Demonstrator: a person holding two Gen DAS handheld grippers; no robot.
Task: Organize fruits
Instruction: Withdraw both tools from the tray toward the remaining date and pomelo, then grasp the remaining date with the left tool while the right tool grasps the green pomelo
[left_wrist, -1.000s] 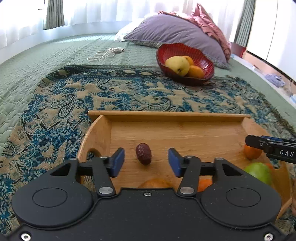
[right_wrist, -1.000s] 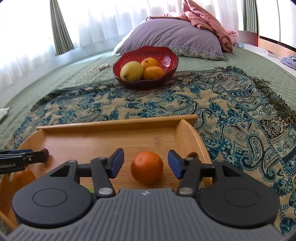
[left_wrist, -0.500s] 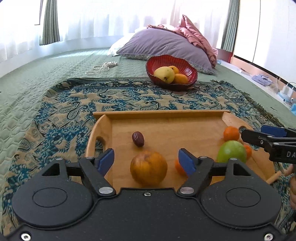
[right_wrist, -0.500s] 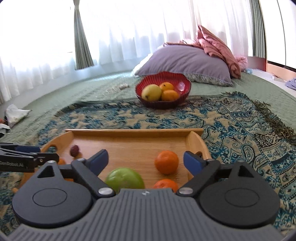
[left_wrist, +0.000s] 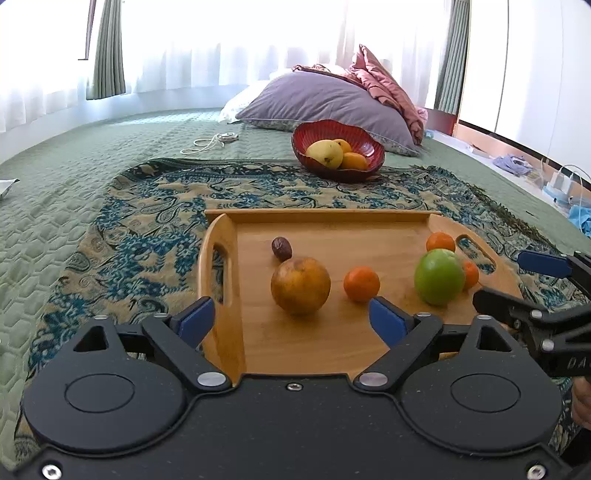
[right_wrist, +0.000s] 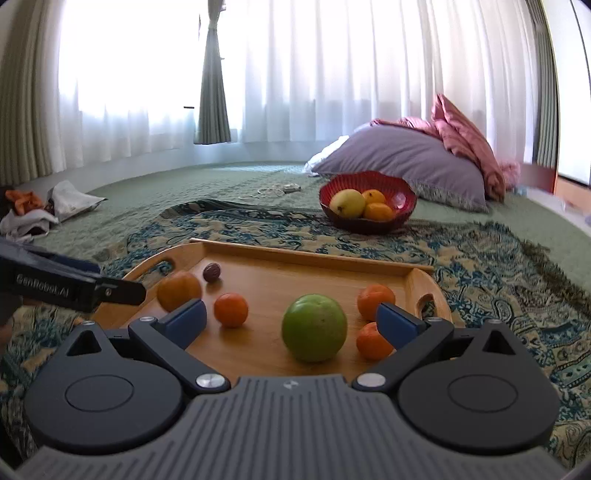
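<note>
Both held low, tilted slightly down toward the wooden tray (left_wrist: 221, 236) on the patterned blanket (left_wrist: 147, 206) of the bed. Left gripper (left_wrist: 291, 317): jaws wide apart and opening, nothing pressed between; brown-orange fruit (left_wrist: 300, 285) and small orange (left_wrist: 361, 283) in the middle of the frame, beyond the fingertips. Right gripper (right_wrist: 291, 319): jaws wide apart and opening, holding nothing; green fruit (right_wrist: 314, 327) on the tray, lower centre, untouched. Red bowl (right_wrist: 402, 195) with yellow fruits farther back, upper right.
</note>
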